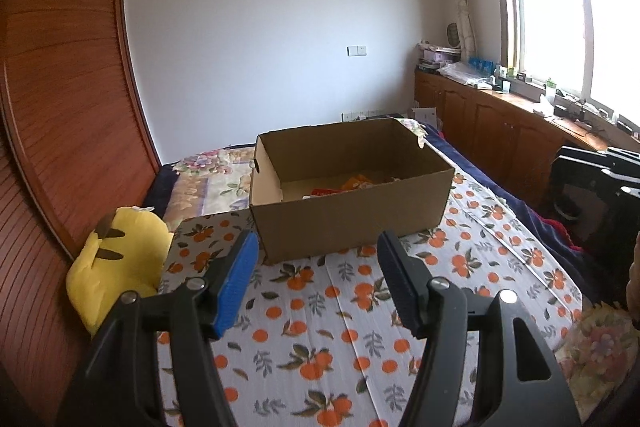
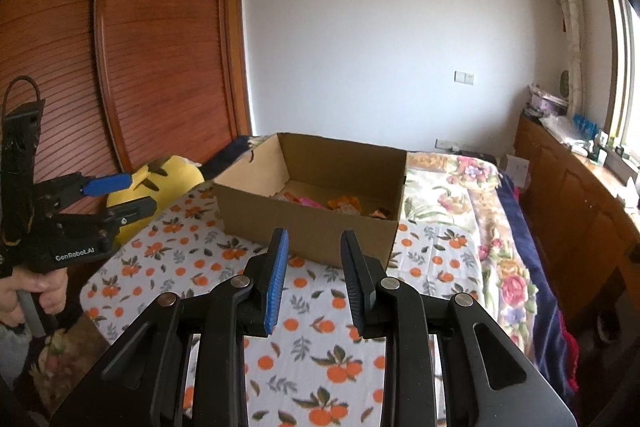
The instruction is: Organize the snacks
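An open cardboard box (image 1: 352, 215) stands on the orange-print cloth (image 1: 320, 327) on the bed. Orange and red snack packets (image 1: 354, 183) lie on its floor; they also show in the right wrist view (image 2: 344, 205), with a pink one beside them. My left gripper (image 1: 318, 247) is open and empty, held above the cloth in front of the box. It also shows at the left of the right wrist view (image 2: 130, 194). My right gripper (image 2: 314, 239) is open and empty, just short of the box's (image 2: 312, 227) near wall.
A yellow plush toy (image 1: 116, 267) lies at the bed's left edge against the wooden wardrobe (image 1: 60, 107). A floral bedspread (image 2: 472, 211) lies right of the box. Wooden cabinets (image 1: 500, 131) with clutter run under the window on the right.
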Tool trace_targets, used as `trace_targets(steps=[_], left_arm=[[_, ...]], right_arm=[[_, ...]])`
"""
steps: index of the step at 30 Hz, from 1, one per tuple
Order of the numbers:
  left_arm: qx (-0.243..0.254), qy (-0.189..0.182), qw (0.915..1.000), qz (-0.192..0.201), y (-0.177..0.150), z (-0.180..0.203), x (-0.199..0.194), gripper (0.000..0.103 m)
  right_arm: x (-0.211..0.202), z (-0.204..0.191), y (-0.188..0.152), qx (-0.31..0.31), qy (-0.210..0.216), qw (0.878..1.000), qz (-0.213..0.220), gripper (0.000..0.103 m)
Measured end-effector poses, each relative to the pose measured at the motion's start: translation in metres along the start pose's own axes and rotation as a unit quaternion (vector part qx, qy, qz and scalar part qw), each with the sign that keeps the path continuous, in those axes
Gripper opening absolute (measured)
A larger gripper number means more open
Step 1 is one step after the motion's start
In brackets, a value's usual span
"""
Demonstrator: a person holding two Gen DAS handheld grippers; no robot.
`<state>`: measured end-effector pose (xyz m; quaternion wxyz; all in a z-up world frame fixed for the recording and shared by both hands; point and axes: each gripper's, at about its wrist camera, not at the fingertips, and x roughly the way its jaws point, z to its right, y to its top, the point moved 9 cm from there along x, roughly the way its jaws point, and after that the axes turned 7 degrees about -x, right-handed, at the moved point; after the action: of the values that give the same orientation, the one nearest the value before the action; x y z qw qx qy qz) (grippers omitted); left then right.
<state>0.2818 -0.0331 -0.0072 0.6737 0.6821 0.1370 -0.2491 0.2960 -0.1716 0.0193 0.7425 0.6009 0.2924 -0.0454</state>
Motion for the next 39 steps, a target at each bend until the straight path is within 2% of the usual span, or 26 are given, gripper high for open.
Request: trace_targets(steps=[13,22,27,29,31,33,35,39], left_arm=[[-0.007,-0.006,0.9997,0.023,-0.023,0.01,-0.052,0.064],[-0.013,-0.003,0.9995,0.03,-0.041,0.013,-0.075,0.068],[-0.026,0.006,0.999,0.035,-0.052,0.008,-0.086,0.071],[-0.025,0.014,0.9989,0.037,-0.056,0.007,-0.089,0.072],[-0.023,0.023,0.9987,0.039,-0.062,0.007,-0.092,0.075],[-0.024,0.03,0.9983,0.044,-0.066,0.006,-0.096,0.081],[-0.026,0.032,0.998,0.048,-0.07,0.006,-0.099,0.088],[-0.019,0.042,0.9972,0.058,-0.078,0.012,-0.106,0.098]], right_arm=[[-0.06,-0.015,-0.035,0.01,-0.013,1.0,0.007,0.028],[-0.077,-0.041,-0.047,0.008,-0.014,1.0,0.01,0.03],[-0.078,-0.053,-0.052,0.011,-0.013,1.0,0.012,0.035],[-0.078,-0.056,-0.055,0.015,-0.017,1.0,0.017,0.052],[-0.079,-0.057,-0.058,0.017,-0.023,0.999,0.023,0.06],[-0.08,-0.058,-0.062,0.019,-0.031,0.999,0.025,0.071],[-0.082,-0.057,-0.065,0.026,-0.033,0.999,0.03,0.086],[-0.086,-0.056,-0.069,0.032,-0.045,0.998,0.037,0.094]])
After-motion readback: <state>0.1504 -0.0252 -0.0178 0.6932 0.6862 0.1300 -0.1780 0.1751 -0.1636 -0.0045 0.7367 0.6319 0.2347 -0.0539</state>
